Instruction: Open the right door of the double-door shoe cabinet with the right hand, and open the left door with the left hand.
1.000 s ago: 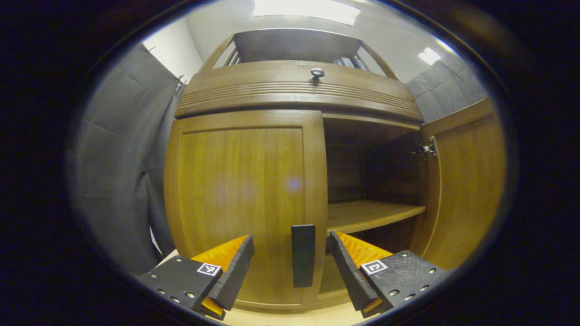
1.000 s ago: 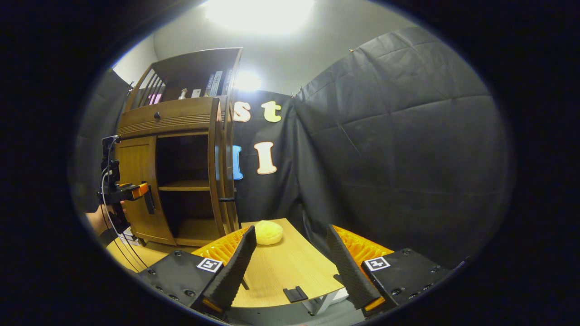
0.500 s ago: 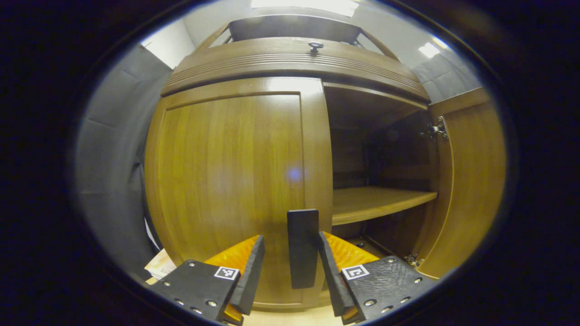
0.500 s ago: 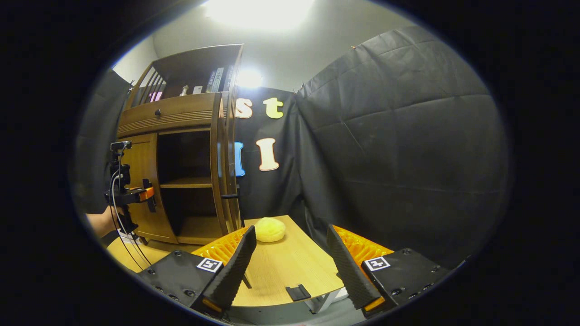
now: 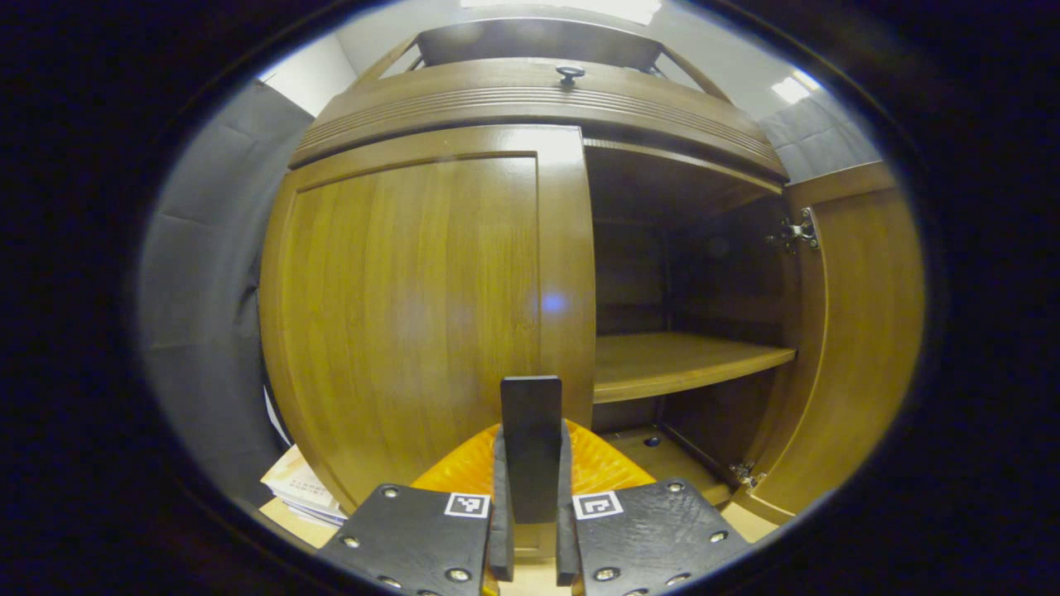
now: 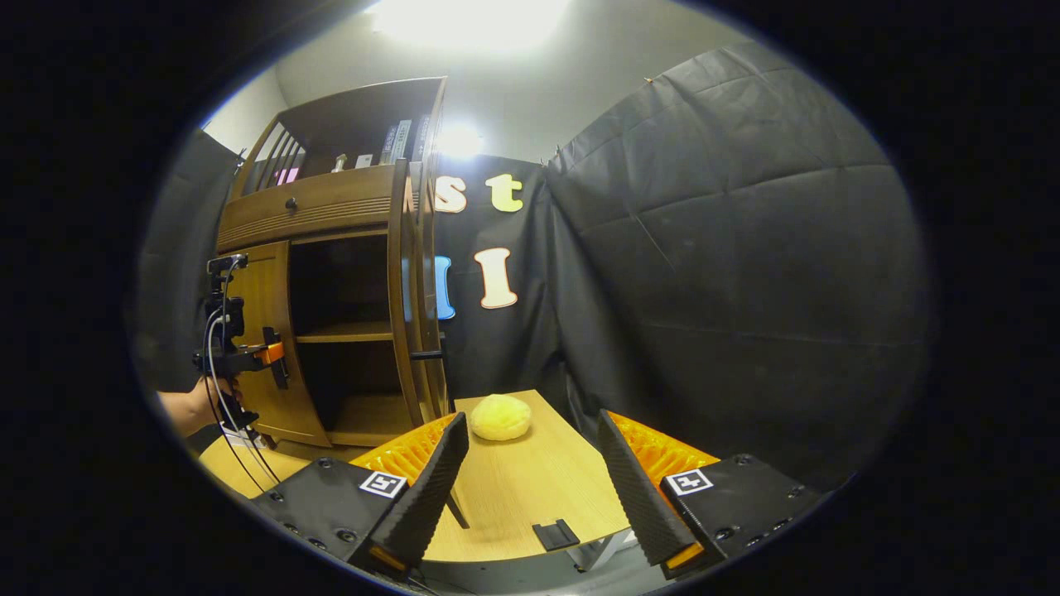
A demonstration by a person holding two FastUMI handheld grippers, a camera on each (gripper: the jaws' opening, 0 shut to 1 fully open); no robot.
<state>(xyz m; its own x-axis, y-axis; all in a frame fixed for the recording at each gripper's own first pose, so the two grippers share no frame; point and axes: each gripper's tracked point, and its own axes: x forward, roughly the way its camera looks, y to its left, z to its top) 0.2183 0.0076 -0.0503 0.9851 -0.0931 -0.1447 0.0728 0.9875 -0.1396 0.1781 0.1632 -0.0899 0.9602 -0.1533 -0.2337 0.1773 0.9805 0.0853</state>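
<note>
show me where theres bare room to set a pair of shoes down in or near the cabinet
The middle shelf behind the open right door is bare, as is the cabinet floor below it. The table is free between the yellow round thing and its near edge. Crowded: the left gripper grips the left door's handle.

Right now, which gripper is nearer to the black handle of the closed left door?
Left. The left gripper is closed around the left door's handle, both fingers against its sides. The right gripper hangs open over the table, well away from the cabinet.
</note>
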